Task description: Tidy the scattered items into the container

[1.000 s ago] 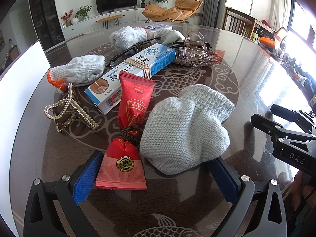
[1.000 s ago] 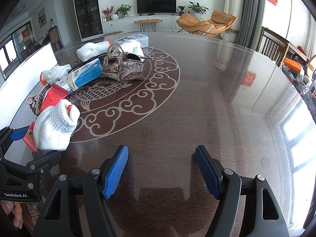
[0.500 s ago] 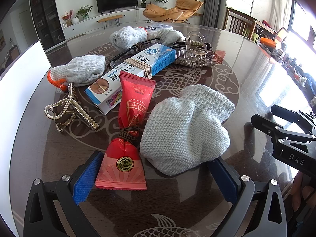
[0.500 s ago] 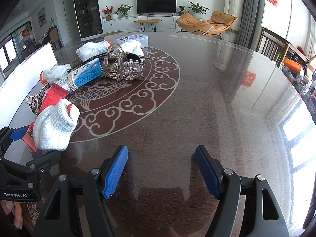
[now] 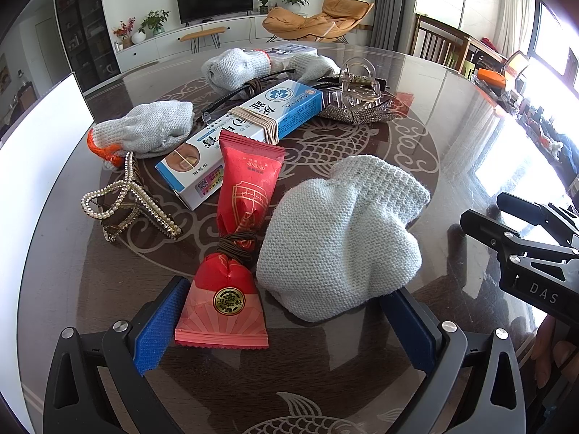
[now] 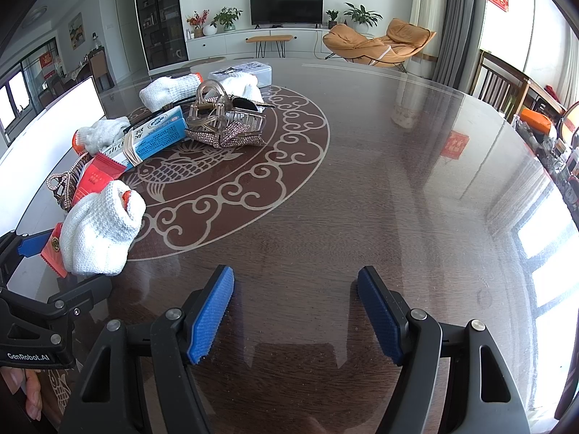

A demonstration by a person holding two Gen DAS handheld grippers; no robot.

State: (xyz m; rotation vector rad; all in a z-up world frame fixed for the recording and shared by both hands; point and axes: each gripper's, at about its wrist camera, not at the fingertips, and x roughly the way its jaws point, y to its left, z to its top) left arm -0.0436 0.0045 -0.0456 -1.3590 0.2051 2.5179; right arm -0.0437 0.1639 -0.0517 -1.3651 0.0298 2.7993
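Red snack pouch, gold seal, brown cord round its waist, lies on table w/ long axis running away from left gripper, sealed end between its wide-apart jaws. Beside pouch: nearest of 4 knit gloves; beyond it 1 blue-white box, 1 pearl clip. Right gripper open, nothing between.

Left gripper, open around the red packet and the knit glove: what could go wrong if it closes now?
1. The left gripper has both the red packet and the knit glove between its open jaws; closing may grab both or pinch only the soft glove.
2. The packet may slide on the glossy table.
3. The white container lies far left.
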